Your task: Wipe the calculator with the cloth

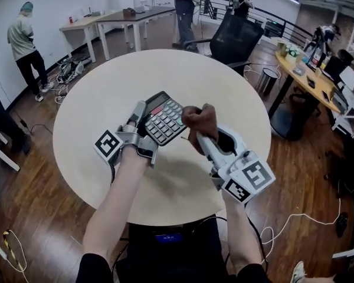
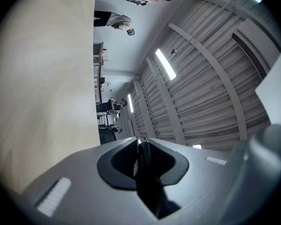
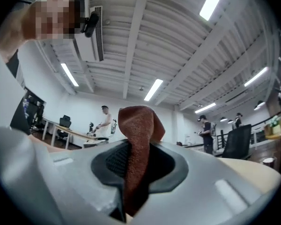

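head view, centre of frame: both grippers meet over a round pale table (image 1: 106, 93).

left gripper (image 1: 143, 114) comes in from lower left, marker cube toward the bottom of the frame. its jaws are clamped on the left edge of the calculator (image 1: 164, 120). in the left gripper view the gripper (image 2: 143, 143) has its pads pressed onto a thin dark slab seen edge-on, the calculator (image 2: 145, 172). tabletop (image 2: 42, 78) fills the left of that view, ceiling the right.

calculator sits centre frame, tilted, keys facing up at the camera, display end toward the upper left. whether its underside touches the table, cannot tell.

right gripper (image 1: 203, 135) comes in from lower right. its jaws are closed on a brown cloth (image 1: 197, 118), bunched into a wad past the tips. the wad lies against the calculator's right edge. in the right gripper view the gripper (image 3: 132, 149) pinches the cloth (image 3: 136, 125) as a vertical fold between the pads, with a lump standing above them.

upper right of the head view: a black chair (image 1: 236, 37) just behind the table. upper left: a person (image 1: 25, 43) standing near desks.
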{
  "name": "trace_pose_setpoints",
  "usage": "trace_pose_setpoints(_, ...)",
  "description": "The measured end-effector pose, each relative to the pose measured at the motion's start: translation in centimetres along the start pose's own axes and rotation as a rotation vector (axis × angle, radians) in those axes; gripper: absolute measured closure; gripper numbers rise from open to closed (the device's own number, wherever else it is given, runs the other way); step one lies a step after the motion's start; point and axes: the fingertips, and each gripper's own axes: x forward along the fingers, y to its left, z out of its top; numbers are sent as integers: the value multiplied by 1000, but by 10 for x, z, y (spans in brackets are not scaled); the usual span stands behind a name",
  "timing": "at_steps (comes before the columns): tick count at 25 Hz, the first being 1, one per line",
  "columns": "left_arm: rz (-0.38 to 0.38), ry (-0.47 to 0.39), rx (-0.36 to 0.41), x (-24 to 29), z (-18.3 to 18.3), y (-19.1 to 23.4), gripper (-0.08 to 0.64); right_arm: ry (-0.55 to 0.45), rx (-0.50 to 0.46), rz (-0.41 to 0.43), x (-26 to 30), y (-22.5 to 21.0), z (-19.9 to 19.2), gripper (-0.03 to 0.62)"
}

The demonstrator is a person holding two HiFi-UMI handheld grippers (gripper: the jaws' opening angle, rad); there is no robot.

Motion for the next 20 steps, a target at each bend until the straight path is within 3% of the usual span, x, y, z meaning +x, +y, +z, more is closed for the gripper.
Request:
trace_pose_setpoints(2, -3, -4, -6, -1, 0, -4, 508, -3, 5, -45, 1, -12, 2, 508)
trace_pose_setpoints(5, 1, -13, 0, -3, 0, -4, 508, 48, -17, 13, 13, 14, -16, 508)
trace_pose_setpoints(8, 17, -26, 20, -5, 3, 1, 508, 116, -71, 134, 22, 62, -41, 508)
trace_pose_setpoints(12, 29, 19, 34, -1, 2, 2, 508, 223, -96, 390, 18, 118, -62, 508)
trace_pose_setpoints(13, 33, 71, 27, 2, -2, 4, 508, 227, -84, 430, 14, 122, -62, 508)
trace_pose_setpoints(15, 38, 250, 18, 6, -14, 8, 508, 201, -30, 423, 7, 108, -54, 508)
trace_pose_setpoints(18, 34, 582, 53, 0, -44, 14, 506, 185, 63, 278, -3, 52, -49, 508)
trace_pose_setpoints(20, 29, 775, 122, -5, -63, 20, 506, 217, 123, 164, -10, 10, -54, 508)
